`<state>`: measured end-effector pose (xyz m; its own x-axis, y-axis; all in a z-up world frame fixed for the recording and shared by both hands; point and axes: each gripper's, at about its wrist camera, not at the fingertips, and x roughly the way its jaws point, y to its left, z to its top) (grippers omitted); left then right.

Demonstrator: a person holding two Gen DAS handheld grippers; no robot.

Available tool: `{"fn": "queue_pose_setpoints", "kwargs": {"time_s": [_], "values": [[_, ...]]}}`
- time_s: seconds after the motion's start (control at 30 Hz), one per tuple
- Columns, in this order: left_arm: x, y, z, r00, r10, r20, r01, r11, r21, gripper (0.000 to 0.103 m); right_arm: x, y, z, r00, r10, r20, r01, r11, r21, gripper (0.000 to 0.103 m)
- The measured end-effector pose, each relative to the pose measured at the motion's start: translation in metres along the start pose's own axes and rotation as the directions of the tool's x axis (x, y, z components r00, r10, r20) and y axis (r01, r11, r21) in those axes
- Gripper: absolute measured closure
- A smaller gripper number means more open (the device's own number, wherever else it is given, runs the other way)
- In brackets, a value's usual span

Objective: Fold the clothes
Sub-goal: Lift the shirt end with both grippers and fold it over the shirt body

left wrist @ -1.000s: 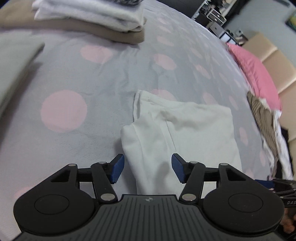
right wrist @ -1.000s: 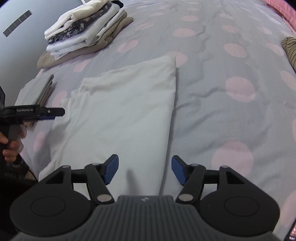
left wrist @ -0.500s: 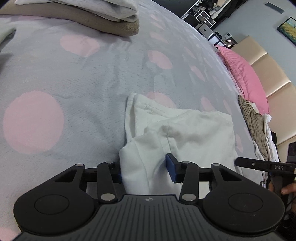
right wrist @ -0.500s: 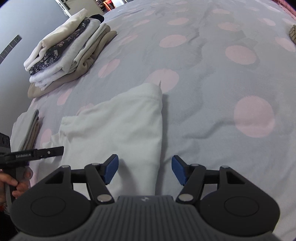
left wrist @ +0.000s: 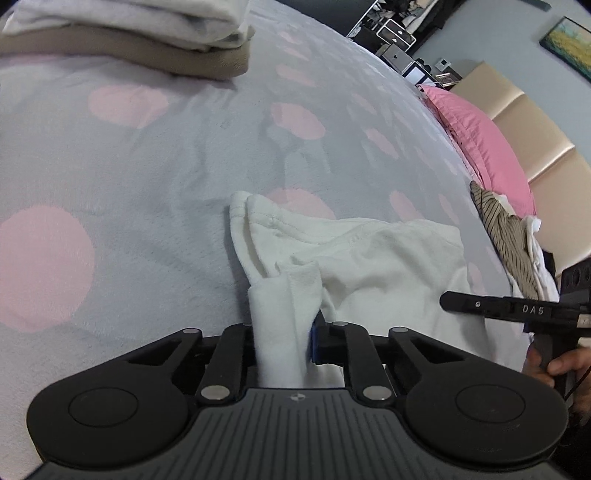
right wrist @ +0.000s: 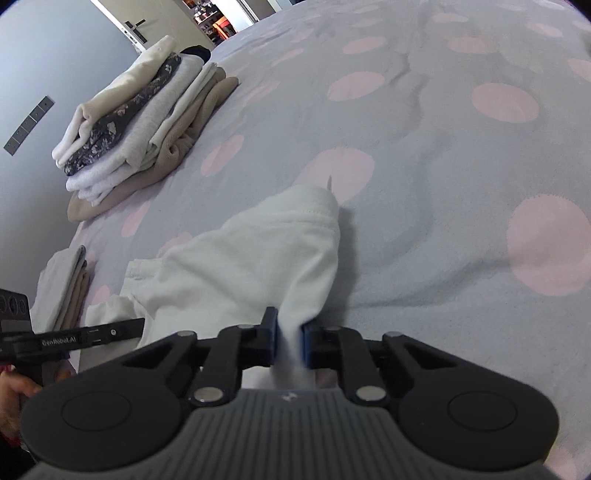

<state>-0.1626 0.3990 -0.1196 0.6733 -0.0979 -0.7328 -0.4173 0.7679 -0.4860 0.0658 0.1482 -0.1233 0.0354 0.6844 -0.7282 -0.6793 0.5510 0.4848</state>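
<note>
White garment (left wrist: 384,258) gripped at two edges on the bed (left wrist: 147,177).
A bunched fold is pinched in the left gripper (left wrist: 282,341); another is clamped by the right gripper (right wrist: 290,341). A stack (right wrist: 140,122) is seen beyond.

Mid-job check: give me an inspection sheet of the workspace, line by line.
Surface: bed with grey, pink-dotted cover, wrinkled.
Job's things: white garment, near edge lifted at both corners; folded stack at the far corner.
Clutter: small folded pile; striped garment on unfolded clothes by the pink pillow.
Grippers: left gripper and right gripper both shut on the garment.
Cables: nothing seen.
Surroundings: padded headboard, door, shelves.
</note>
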Motion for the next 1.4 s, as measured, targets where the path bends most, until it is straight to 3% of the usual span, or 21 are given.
{"fn": "queue_pose_setpoints", "kwargs": {"time_s": [0.23,0.43,0.73,0.87,1.13,1.2,1.4], "values": [[-0.036,-0.02,-0.002,0.996,0.006,0.085,-0.01,0.999,0.049,0.092,-0.027,0.024,0.003,0.997,0.03,0.071,-0.024,0.996,-0.087,0.092],[-0.086,-0.036,-0.008,0.983,0.054,0.175,-0.069,0.995,0.076,0.093,-0.053,0.056,0.01,0.988,0.077,0.13,-0.057,0.987,-0.152,0.093],[-0.167,-0.029,-0.013,0.939,0.147,0.312,-0.161,0.987,0.02,0.093,-0.064,0.143,0.044,0.965,0.206,0.164,-0.149,0.941,-0.304,0.093],[-0.21,-0.019,-0.013,0.898,0.195,0.395,-0.2,0.979,-0.031,0.093,-0.061,0.192,0.067,0.946,0.28,0.162,-0.199,0.898,-0.392,0.093],[-0.284,0.007,-0.002,0.778,0.318,0.541,-0.268,0.948,-0.171,0.094,-0.026,0.305,0.117,0.903,0.417,0.1,-0.305,0.789,-0.534,0.093],[-0.295,0.018,0.0,0.755,0.334,0.564,-0.263,0.943,-0.206,0.094,-0.013,0.334,0.129,0.897,0.437,0.071,-0.324,0.758,-0.566,0.093],[-0.312,0.063,0.004,0.724,0.383,0.574,-0.2,0.913,-0.356,0.094,0.035,0.418,0.156,0.894,0.444,-0.058,-0.373,0.667,-0.645,0.094]]}}
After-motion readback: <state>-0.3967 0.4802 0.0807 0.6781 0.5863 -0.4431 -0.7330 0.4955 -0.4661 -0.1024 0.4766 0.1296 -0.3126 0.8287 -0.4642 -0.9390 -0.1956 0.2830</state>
